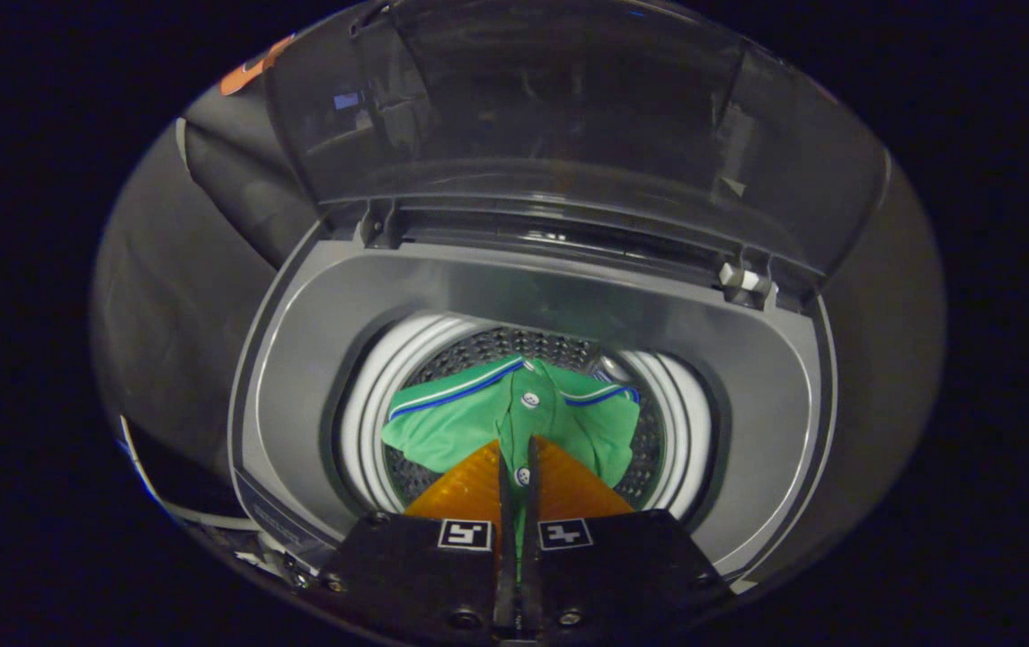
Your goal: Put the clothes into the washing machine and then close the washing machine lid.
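The gripper (pixel 518 445) hung over the open washer (pixel 298 359), its fingers drawn almost together and pinching a fold of the green shirt (pixel 514 418) at the button placket. The shirt, trimmed with blue and white stripes, spread out from the fingertips toward 10 and 2 o'clock above the drum (pixel 514 346), whose perforated wall showed behind it. At 12 o'clock beyond the drum, the lid (pixel 568 126) stood raised on its hinges, fully open.

a laundry setup in a dark booth: top-loading washing machine (pixel 298 359), black cloth wall (pixel 172 270).
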